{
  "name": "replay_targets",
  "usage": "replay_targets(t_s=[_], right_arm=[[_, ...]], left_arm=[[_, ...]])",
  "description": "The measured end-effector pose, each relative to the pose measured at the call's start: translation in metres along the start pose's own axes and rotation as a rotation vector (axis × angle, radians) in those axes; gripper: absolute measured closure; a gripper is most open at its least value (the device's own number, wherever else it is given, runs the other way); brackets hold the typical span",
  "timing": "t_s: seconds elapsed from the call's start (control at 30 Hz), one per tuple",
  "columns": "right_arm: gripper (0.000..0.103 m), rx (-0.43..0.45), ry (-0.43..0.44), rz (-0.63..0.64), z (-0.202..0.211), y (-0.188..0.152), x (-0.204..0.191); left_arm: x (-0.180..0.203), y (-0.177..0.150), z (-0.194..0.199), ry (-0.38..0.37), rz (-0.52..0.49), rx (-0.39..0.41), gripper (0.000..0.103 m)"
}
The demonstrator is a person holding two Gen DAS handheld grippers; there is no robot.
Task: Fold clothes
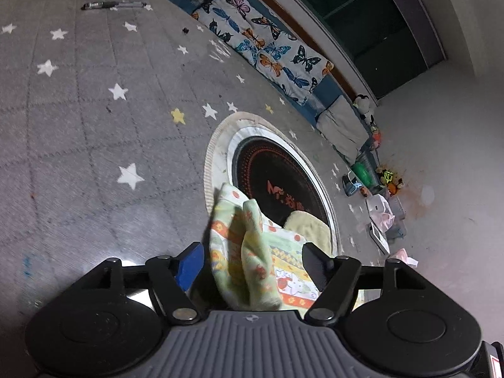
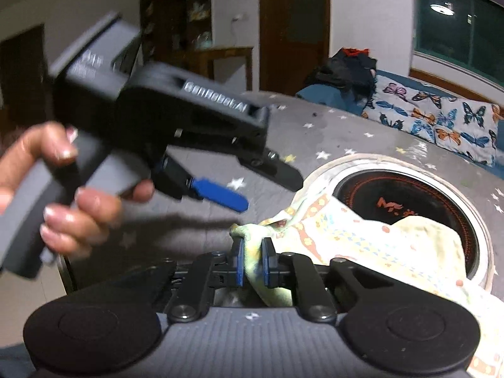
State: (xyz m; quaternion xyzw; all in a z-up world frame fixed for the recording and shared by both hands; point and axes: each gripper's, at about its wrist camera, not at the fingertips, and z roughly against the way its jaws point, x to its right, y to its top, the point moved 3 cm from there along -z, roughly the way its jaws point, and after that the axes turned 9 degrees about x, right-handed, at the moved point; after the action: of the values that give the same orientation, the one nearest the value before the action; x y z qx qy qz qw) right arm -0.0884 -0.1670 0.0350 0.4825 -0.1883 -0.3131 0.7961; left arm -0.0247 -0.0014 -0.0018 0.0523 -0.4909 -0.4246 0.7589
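I count two grippers. My right gripper (image 2: pixel 252 260) has its blue pads clamped on a bunched fold of the garment (image 2: pixel 356 236), the cloth pinched between them and hanging down toward the gripper body. My left gripper (image 2: pixel 272 190) stands with its fingers spread apart and nothing between them; in the right wrist view it hovers above and to the left of the pinched fold, clear of the cloth, one finger blue and one black. A hand (image 2: pixel 67 195) grips its grey handle.

I count one garment in view. It is a small piece in pale green and cream, printed with orange and yellow patterned bands and scattered orange dots, with a plain pale yellow-green inner face turned up at the far side. It is rumpled, not flat. It lies on the table (image 1: pixel 94 126), partly over the round inset cooktop (image 1: pixel 277 176), covering the near edge of that black disc. In the left wrist view a raised ridge of the garment (image 1: pixel 252 252) stands between the open left fingers (image 1: pixel 190 261), blurred, and I cannot tell whether it touches them.

One table, covered in grey cloth printed with white and yellow stars. One pen (image 1: pixel 113 5) lies at its far side. One butterfly-print cushion (image 1: pixel 267 41) runs along the bench beyond. A heap of small items (image 1: pixel 378 195) sits on the floor; too small to count.
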Motion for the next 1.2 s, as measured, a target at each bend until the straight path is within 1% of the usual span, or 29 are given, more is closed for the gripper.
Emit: replay_targets(t_s=[0.07, 0.17, 0.3, 0.43, 0.47, 0.5, 0.53, 0.6, 0.7, 0.73, 0.77, 0.87, 1.03, 1.1, 1.17, 1.2], right_arm=[[0.093, 0.018, 0.002, -0.043, 0.005, 0.004, 0.007], [0.093, 0.043, 0.002, -0.094, 0.012, 0.008, 0.015], [0.093, 0.042, 0.008, -0.093, 0.010, 0.007, 0.012], [0.093, 0.042, 0.013, -0.089, 0.009, 0.004, 0.009], [0.093, 0.042, 0.016, -0.091, 0.009, 0.004, 0.009], [0.093, 0.041, 0.019, -0.093, 0.010, 0.003, 0.008], [0.093, 0.040, 0.021, -0.095, 0.010, 0.002, 0.009], [0.093, 0.040, 0.024, -0.100, 0.010, 0.001, 0.010], [0.092, 0.039, 0.028, -0.107, 0.010, -0.002, 0.011], [0.090, 0.039, 0.029, -0.119, 0.012, -0.003, 0.012], [0.086, 0.040, 0.025, -0.130, 0.015, -0.004, 0.014], [0.084, 0.036, -0.023, -0.142, 0.026, -0.010, 0.025], [0.082, 0.014, -0.173, -0.220, 0.046, -0.029, 0.070], [0.079, 0.006, -0.267, -0.251, 0.057, -0.039, 0.096], [0.070, 0.000, -0.355, -0.283, 0.066, -0.048, 0.122], [0.069, -0.003, -0.392, -0.300, 0.070, -0.053, 0.133]], left_arm=[[0.001, -0.002, -0.001, -0.005, 0.020, -0.003, 0.028], [0.000, -0.006, -0.006, -0.030, 0.077, -0.016, 0.027], [0.007, -0.013, -0.018, -0.054, 0.101, -0.059, 0.027], [0.006, -0.016, -0.029, -0.039, 0.098, -0.077, 0.029], [0.005, -0.016, -0.032, -0.036, 0.099, -0.080, 0.034], [0.005, -0.016, -0.034, -0.033, 0.100, -0.084, 0.045], [0.004, -0.017, -0.037, -0.030, 0.100, -0.087, 0.052], [0.001, -0.017, -0.040, -0.026, 0.093, -0.094, 0.072], [-0.001, -0.018, -0.040, -0.020, 0.085, -0.094, 0.084], [-0.002, -0.018, -0.040, -0.018, 0.083, -0.094, 0.085], [-0.003, -0.018, -0.039, -0.015, 0.080, -0.094, 0.087], [-0.006, -0.019, -0.039, -0.009, 0.072, -0.093, 0.089], [-0.002, -0.019, -0.039, -0.004, 0.030, -0.082, 0.089], [0.001, -0.020, -0.038, -0.002, 0.010, -0.077, 0.090], [0.003, -0.020, -0.038, 0.000, -0.009, -0.072, 0.090], [0.004, -0.020, -0.038, 0.000, -0.019, -0.069, 0.090]])
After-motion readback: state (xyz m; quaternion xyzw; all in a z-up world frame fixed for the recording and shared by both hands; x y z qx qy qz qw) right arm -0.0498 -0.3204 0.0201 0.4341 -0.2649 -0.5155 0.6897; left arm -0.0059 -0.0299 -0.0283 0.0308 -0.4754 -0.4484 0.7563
